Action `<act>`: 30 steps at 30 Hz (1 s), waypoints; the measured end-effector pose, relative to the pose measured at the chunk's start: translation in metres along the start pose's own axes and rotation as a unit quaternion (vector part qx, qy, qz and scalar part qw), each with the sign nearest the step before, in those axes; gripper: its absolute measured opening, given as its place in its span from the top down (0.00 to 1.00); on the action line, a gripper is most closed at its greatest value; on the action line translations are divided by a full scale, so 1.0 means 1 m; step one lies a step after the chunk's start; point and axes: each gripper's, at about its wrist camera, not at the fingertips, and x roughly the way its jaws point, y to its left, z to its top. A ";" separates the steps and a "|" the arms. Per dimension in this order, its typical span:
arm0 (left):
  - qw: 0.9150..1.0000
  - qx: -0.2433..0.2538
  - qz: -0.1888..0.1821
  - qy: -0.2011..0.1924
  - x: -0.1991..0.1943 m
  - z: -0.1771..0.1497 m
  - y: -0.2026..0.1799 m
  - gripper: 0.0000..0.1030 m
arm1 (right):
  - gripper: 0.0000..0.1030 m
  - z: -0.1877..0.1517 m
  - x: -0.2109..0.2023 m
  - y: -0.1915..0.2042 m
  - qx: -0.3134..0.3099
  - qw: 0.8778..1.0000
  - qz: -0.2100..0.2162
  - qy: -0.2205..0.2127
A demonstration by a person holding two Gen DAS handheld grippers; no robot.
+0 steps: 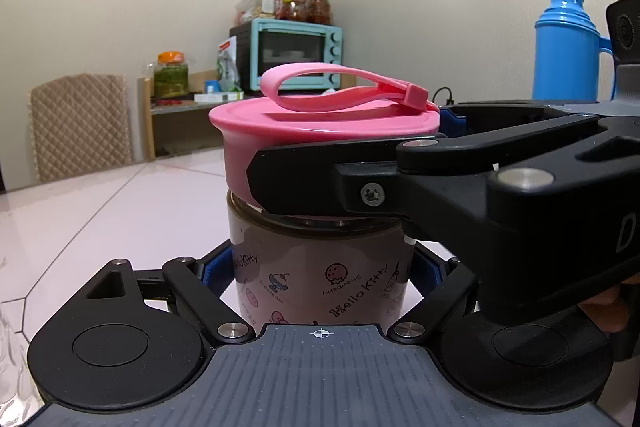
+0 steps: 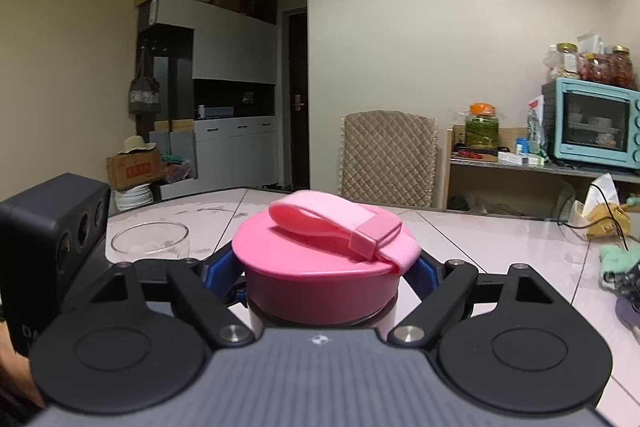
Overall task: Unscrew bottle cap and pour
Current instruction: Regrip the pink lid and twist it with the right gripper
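Left wrist view: left gripper (image 1: 320, 267) clamped on the body of the Hello Kitty bottle (image 1: 320, 267) standing on the pale table (image 1: 100, 211), right gripper (image 1: 352, 163) reaching in from the right, jaws closed around the pink cap (image 1: 320, 131). Right wrist view: same grip, blue pads (image 2: 218, 269) pressed on both sides of the cap, empty glass (image 2: 150, 241) just left on the table.
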 end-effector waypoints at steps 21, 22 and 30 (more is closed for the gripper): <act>1.000 0.000 0.000 0.000 0.000 0.000 0.000 0.13 | 0.11 0.012 -0.005 -0.053 -0.040 0.986 0.163 0.006; 1.000 0.000 0.000 0.000 0.000 0.000 0.000 0.13 | 0.11 0.011 -0.008 -0.049 -0.041 0.988 0.149 0.005; 1.000 0.000 0.000 0.000 0.000 0.000 0.000 0.12 | 0.11 0.003 -0.012 -0.022 -0.010 0.999 0.048 0.011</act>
